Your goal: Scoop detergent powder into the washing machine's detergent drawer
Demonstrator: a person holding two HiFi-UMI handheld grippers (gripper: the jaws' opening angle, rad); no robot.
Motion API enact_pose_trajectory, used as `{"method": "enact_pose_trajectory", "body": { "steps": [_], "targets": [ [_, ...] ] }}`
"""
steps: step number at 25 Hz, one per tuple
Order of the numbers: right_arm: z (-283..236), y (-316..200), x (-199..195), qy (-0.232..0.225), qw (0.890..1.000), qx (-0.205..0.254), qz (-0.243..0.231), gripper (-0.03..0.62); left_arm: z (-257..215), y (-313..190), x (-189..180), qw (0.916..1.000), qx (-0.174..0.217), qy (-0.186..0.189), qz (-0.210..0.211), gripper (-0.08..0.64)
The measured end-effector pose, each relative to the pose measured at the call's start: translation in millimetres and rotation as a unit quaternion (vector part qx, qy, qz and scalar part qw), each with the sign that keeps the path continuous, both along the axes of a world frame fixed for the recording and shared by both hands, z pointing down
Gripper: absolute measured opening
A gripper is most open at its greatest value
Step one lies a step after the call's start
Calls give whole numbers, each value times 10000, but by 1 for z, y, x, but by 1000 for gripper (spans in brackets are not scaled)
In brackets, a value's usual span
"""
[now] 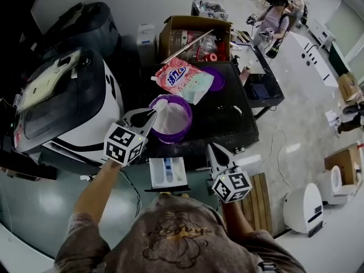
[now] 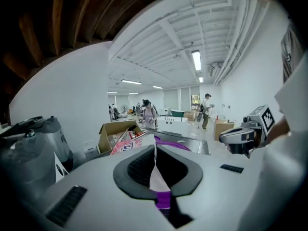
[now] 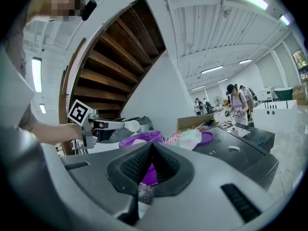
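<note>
Widest lane is ahead of the right tongs (image 1: 211, 148): the black tabletop (image 1: 227, 121) is mostly bare out to its right edge. Left tongs (image 1: 152, 114) are boxed in, with the round purple plastic basin (image 1: 181, 131) at their tips under the thin white piece (image 2: 156, 177) they pinch. A black-and-white washing machine (image 1: 68, 95) sits just to their left, and a pink-and-white detergent bag (image 1: 183, 79), flat purple lid (image 1: 216, 78) and open cardboard box (image 1: 196, 36) lie beyond the basin. The white plastic detergent drawer (image 1: 168, 172) fills the gap between the two tongs.

Round purple plastic tub (image 1: 181, 134), pink-and-white detergent pouch (image 1: 183, 79), thin white piece (image 2: 155, 177) in the left gripper (image 1: 151, 116), black-and-white markers on its cube.
</note>
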State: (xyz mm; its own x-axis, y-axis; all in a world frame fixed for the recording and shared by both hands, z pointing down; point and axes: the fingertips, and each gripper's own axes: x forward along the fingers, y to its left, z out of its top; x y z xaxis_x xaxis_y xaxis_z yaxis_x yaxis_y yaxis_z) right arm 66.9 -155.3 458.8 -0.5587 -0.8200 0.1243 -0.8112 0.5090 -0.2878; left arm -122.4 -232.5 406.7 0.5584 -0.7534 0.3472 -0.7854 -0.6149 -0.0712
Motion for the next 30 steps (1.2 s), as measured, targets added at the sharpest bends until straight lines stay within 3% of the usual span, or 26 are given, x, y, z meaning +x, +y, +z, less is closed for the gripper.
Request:
{"method": "enact_pose_trajectory", "body": {
  "steps": [13,22,30],
  "targets": [
    [4,-3,4,-46,10000,-37,58,2,32,-33,17,9887,-558,-1226,654,25],
    [9,-2,11,-98,9998,-98,129,3,55,-42,26,9696,-723,-2126,977,25],
    [12,-1,17,-183,9995,-112,216,2,69,-47,29,9531,-902,-2659,1132,25]
  ]
}}
